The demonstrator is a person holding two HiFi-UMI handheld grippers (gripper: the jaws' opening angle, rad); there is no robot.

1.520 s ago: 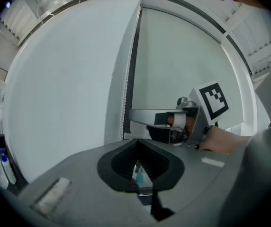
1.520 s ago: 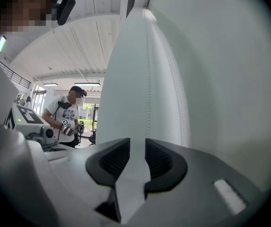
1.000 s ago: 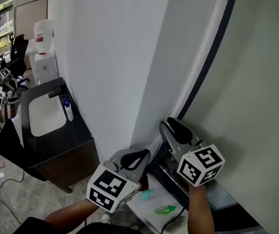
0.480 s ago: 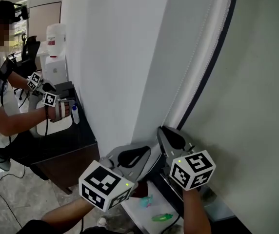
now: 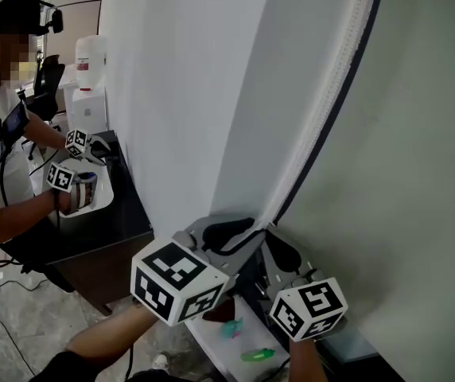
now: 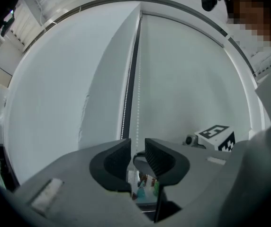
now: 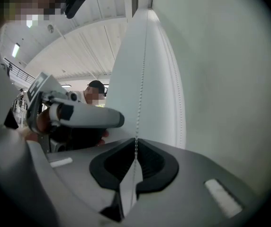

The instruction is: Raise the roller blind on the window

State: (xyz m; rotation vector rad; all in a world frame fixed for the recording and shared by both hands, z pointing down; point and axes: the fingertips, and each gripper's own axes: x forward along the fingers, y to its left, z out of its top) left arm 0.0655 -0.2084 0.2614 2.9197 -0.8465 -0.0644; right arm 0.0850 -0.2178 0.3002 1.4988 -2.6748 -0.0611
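Along the bead chain (image 5: 327, 118), the left claw (image 5: 238, 233) sits above the right claw (image 5: 280, 253).

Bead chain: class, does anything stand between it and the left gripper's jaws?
Nothing visible does. The left gripper, its jaws just opened, has the bead chain running straight down to the bare gap between them.
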